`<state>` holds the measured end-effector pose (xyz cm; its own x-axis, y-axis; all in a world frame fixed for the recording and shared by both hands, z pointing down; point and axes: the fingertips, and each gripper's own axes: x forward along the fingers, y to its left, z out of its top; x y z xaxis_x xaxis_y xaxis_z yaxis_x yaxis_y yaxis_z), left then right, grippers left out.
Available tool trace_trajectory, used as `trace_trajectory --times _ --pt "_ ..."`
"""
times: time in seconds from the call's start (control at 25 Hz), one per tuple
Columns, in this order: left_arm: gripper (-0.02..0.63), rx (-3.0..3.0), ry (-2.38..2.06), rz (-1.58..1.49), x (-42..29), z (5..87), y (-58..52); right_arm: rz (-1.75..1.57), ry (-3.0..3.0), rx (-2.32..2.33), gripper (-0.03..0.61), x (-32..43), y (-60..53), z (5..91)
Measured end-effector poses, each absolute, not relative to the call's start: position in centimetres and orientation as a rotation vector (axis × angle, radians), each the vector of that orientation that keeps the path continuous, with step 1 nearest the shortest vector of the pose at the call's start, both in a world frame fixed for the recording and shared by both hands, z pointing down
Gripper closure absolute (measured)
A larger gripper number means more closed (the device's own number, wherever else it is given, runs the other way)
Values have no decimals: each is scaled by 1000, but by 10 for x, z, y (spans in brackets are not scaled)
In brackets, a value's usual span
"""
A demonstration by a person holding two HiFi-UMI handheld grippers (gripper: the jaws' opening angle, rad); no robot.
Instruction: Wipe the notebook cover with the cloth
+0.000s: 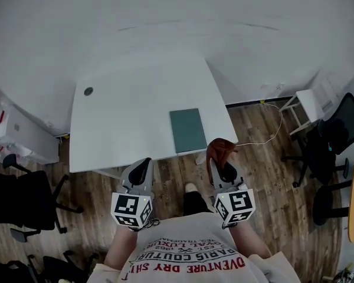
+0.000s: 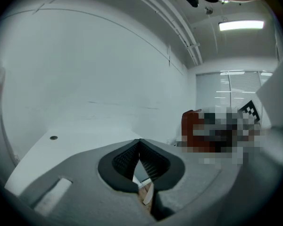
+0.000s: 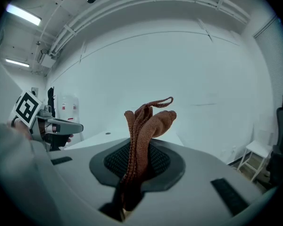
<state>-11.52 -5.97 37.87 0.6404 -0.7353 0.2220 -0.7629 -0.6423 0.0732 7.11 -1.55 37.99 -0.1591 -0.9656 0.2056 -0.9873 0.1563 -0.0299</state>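
Trainee: Notebook [image 1: 187, 130] location?
Lead: Flat on table [image 1: 118, 117], near its front edge, long axis 12-to-6. It lies at 11 o'clock from right gripper [image 1: 217, 158] and at 1 o'clock from left gripper [image 1: 143, 165]; right is nearer.
Trainee: Jaw condition?
Lead: Right jaws pinch cloth [image 3: 144, 126], which stands folded above them. Left jaws are pressed together, nothing held. Both grippers sit short of table, so wiping is not yet begun

The notebook [image 1: 187, 130] is laid on the surface [image 1: 124, 122], near its front right corner — the cloth [image 1: 219, 149] is held just before that edge, with the left gripper [image 1: 143, 165] further left.
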Motion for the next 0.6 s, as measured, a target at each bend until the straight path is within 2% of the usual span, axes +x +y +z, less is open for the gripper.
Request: trace_trajectory --times 0.6 --pt "604 2619 -1422 344 -19 406 -223 268 -2392 1579 508 132 -221 430"
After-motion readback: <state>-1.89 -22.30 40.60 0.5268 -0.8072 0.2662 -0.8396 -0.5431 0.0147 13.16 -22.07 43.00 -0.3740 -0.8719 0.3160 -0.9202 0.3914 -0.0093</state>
